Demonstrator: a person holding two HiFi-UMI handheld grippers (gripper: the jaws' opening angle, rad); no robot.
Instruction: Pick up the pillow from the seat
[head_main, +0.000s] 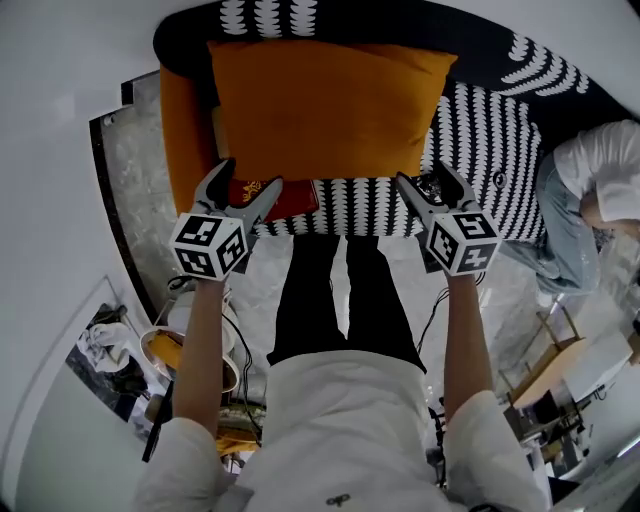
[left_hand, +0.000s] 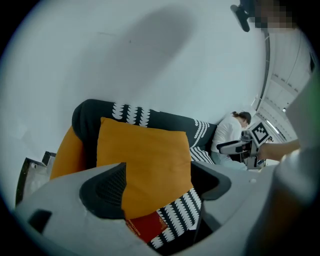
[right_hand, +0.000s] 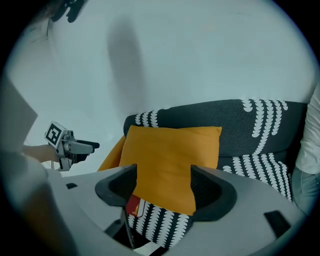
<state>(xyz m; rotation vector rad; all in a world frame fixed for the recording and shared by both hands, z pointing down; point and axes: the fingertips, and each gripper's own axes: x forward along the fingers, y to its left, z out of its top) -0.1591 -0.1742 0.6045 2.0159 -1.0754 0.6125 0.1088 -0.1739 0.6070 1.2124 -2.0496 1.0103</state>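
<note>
Left gripper (head_main: 250, 178) and right gripper (head_main: 424, 178), jaws apart, before orange pillow (head_main: 325, 105)

Matt cloth pillow (head_main: 325, 105), patterned fabric seat (head_main: 480, 130)

The pillow (head_main: 325, 105) lies on the seat (head_main: 490, 110) just ahead of both pairs of fingers, the left gripper (head_main: 248, 178) at its left corner, the right gripper (head_main: 428, 178) at its right; a flat packet (head_main: 290, 200) lies beside the left fingers.

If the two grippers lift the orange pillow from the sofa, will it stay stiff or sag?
The orange pillow looks plump and soft-cornered, so it would probably sag between two grips. Being stuffed cloth, it is likely light for its size.
</note>
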